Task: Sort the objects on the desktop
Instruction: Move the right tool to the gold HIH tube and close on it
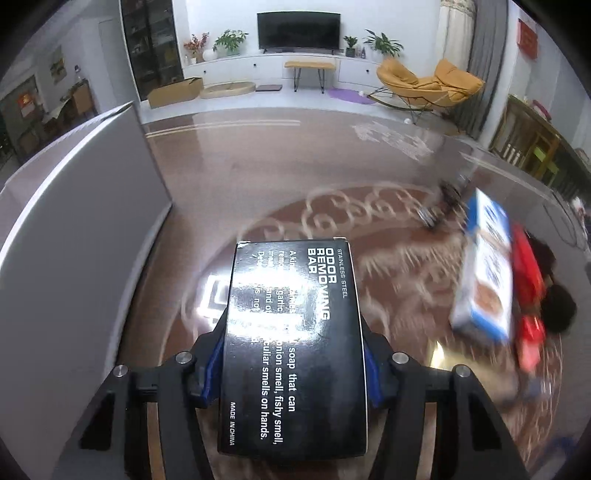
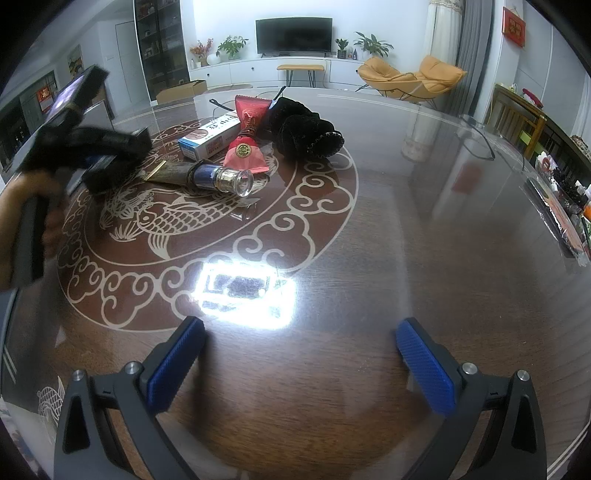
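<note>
Left tongs (image 1: 293, 354) closed on black box (image 1: 295, 347), blue pads pressed against both long sides; box lifted clear over tabletop (image 1: 258, 155), beside grey bin (image 1: 74, 221). Right tongs (image 2: 299, 365) wide apart, empty, low over bare tabletop. Advice: keep squeeze even, box level, lower squarely before release. Left view alone: printed box face, bin wall. Right view alone: remaining pile sharply, namely blue-white carton (image 2: 210, 138), red pouch (image 2: 247, 129), black cloth (image 2: 306, 129), perfume bottle (image 2: 218, 177).

A home living room: wall television (image 2: 293, 35), potted plants (image 2: 232, 46), orange lounge chair (image 2: 410, 79), patterned table (image 2: 406, 221)
</note>
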`<state>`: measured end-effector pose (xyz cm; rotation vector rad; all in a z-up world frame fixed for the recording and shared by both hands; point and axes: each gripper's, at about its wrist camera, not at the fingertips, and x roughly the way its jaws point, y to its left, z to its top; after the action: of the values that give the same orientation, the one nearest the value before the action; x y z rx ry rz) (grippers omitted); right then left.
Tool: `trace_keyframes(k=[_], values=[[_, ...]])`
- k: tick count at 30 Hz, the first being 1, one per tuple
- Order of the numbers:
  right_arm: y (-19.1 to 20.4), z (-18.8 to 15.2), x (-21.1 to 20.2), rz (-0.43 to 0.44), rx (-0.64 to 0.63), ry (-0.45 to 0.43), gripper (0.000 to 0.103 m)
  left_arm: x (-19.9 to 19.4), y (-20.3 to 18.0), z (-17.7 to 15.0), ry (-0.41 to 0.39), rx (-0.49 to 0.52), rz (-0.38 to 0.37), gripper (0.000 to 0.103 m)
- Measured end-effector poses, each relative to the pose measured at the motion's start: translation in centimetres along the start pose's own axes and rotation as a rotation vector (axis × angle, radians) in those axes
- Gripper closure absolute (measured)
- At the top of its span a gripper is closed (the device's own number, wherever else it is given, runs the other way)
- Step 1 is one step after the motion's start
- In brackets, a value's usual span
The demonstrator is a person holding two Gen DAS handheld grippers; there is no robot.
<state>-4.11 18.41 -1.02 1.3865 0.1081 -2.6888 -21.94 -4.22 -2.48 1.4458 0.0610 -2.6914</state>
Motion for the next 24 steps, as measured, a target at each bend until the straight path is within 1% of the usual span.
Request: trace_keyframes(k=[5,8,11,13,16,19,24], values=[[0.0,0.0,0.0,0.000,0.000,0.000,0.000,-3.3,-0.7,-5.4,0.001,0.055,-0.033,0.045],[0.0,-0.1,0.0,0.000,0.000,0.000,0.000,-5.5,-0.7,-9.0,-0.014,0.082,-0.048,0.044],[0.0,0.0,0.0,0.000,0.000,0.000,0.000,-6.8,-0.1,-11.2,-0.031,0.086,-0.054,0.044],[0.0,-0.1,0.0,0.000,0.000,0.000,0.000,-7.1,0.7,-12.0,-0.047,0.084,-0.057,0.044],[0.0,-0.1,0.0,0.000,0.000,0.000,0.000,-7.4,0.8,-12.6,-0.070,0.085,-0.058,0.044],[0.0,0.0,0.0,0.000,0.001,0.000,0.000,-7.3,0.8,-12.1,-0.079,0.083,-0.060,0.044],[0.0,0.0,0.0,0.000,0.001,0.000,0.000,-7.3,0.6,-12.1,-0.081,0.083,-0.060,0.044]])
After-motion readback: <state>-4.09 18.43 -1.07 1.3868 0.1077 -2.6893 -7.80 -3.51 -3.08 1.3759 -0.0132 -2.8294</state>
